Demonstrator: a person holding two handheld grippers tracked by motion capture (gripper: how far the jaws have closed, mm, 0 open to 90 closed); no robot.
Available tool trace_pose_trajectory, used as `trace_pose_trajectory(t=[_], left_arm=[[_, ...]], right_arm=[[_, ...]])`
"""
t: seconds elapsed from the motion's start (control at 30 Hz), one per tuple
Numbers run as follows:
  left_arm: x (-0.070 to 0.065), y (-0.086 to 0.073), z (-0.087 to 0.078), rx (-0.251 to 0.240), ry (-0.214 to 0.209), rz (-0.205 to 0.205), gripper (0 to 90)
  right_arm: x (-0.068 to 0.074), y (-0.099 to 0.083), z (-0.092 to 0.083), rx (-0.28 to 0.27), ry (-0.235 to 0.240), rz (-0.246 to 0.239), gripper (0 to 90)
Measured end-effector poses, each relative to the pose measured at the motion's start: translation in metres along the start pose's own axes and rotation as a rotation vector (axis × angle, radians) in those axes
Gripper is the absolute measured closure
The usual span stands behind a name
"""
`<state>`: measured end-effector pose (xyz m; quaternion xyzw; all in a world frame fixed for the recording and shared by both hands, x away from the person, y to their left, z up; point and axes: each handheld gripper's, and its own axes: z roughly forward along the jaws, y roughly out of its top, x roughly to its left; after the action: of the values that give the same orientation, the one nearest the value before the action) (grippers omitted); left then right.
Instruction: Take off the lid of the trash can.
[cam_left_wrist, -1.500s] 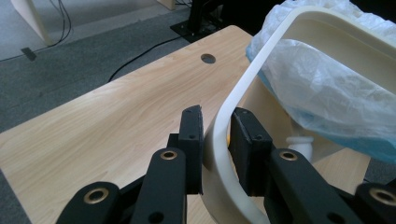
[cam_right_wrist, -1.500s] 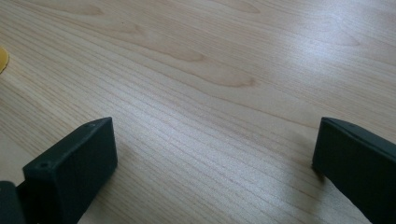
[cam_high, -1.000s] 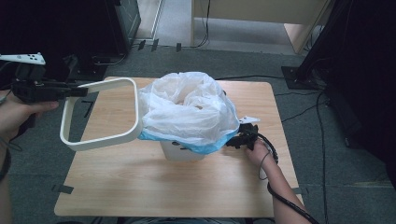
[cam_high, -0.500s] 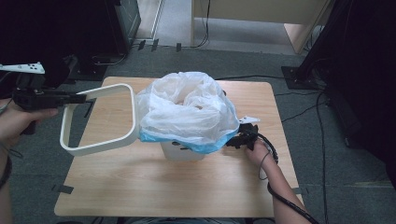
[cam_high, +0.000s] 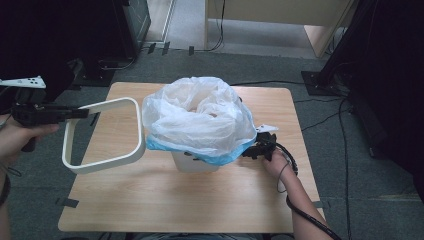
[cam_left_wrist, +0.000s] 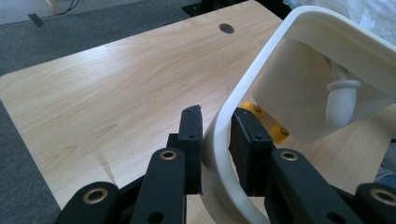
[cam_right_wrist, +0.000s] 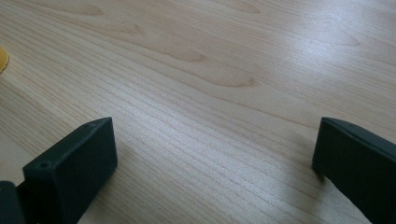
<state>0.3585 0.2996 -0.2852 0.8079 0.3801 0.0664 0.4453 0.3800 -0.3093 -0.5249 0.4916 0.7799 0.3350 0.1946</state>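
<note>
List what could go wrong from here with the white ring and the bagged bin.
1. The left claw pinches the white ring on one thin side, so the ring might twist or slip.
2. The plastic bag billows wide over the bin; the ring may snag it or push it in unevenly.
3. The right claw is open on the table, gripping nothing, so the bin could shift or tip.

A light wooden surface (cam_high: 150, 200) stands on grey carpet floor (cam_high: 350, 200); dark cabinets (cam_high: 75, 35) and black cables (cam_high: 320, 117) lie beyond.
</note>
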Motion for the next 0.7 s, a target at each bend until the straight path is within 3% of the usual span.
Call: trace_pose_trajectory(t=[0.7], left_arm=[[0.014, -0.034, 0.014, 0.042, 0.035, -0.003, 73.9]], right_arm=[[0.0, 0.0, 0.0, 0.0, 0.0, -0.001, 0.0]])
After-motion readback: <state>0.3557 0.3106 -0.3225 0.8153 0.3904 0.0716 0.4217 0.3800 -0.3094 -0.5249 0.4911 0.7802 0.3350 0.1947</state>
